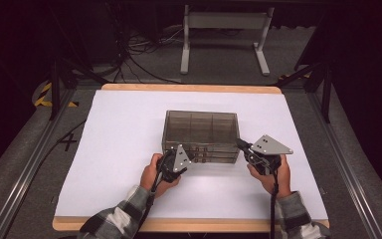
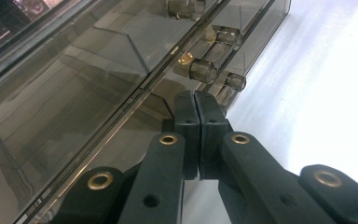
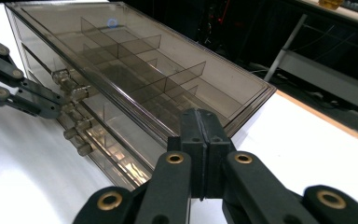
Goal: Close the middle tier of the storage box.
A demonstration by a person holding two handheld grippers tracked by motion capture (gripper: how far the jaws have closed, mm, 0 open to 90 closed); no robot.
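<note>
A smoky clear drawer box (image 1: 201, 134) sits near the middle of the white tabletop (image 1: 119, 149), its knobbed front facing the person. Inside, thin dividers split it into compartments, and short clear knobs (image 2: 204, 70) stick out from the drawer fronts.

The left tool (image 1: 181, 160) is at the box's front, toward its left end. In the left gripper view its jaws are pressed together with nothing between them, their tips (image 2: 196, 105) just beside the lower knobs; whether they touch one is hard to tell.

The right tool (image 1: 242, 145) is at the box's front right corner. In the right gripper view its jaws are likewise closed flat on each other, empty, with the tips (image 3: 200, 122) right at the box's top edge near that corner. The left tool (image 3: 58, 111) shows there too, farther off, at the knobs.

Both hands (image 1: 151, 174) rest low over the tabletop, sleeves coming in from the near edge.
</note>
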